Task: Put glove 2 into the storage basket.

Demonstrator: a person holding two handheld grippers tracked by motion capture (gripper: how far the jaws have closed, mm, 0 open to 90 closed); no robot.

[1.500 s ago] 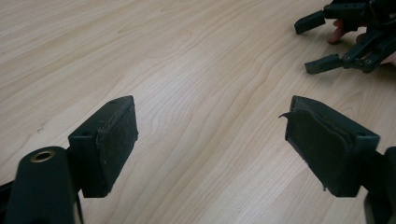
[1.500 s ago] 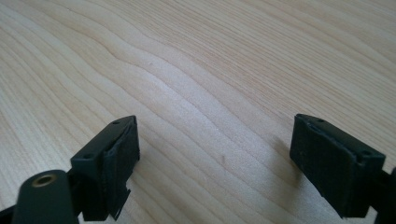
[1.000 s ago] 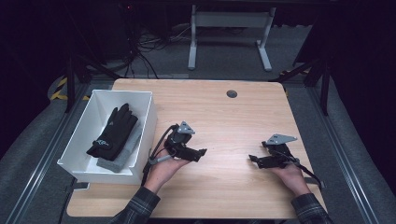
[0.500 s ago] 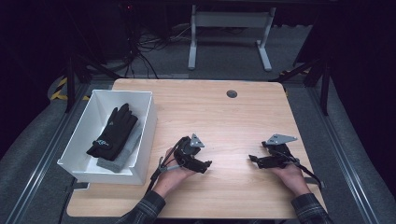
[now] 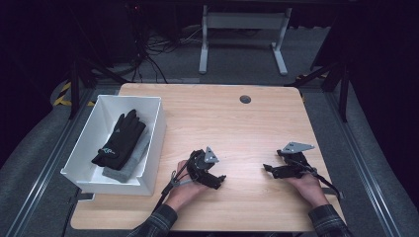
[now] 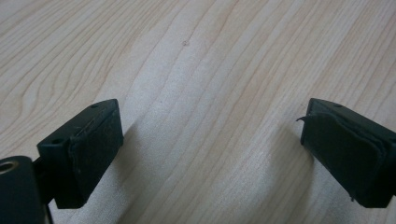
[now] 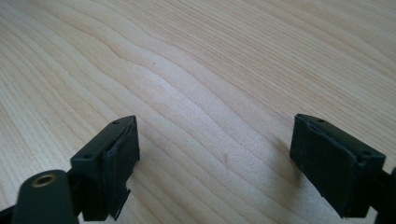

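While both grippers sit low center on the table [image 5: 227, 118], the glove [image 5: 118, 140] lies in the bin [image 5: 153, 143] at left, well apart. Left gripper [image 6: 210, 154] jaws spread, nothing between; right gripper [image 7: 215, 158] same.

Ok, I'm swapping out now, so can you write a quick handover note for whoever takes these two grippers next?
Left gripper: open, holding nothing, low over the light wooden table, near the white rectangular plastic bin.
Right gripper: open, holding nothing, also low over bare wood at the table's right side.
Things: a black fabric glove lies inside the bin, on top of a grey folded piece that cannot be identified.
Done: both pieces appear stowed in the bin.
Left: seemingly nothing; check before moving on.
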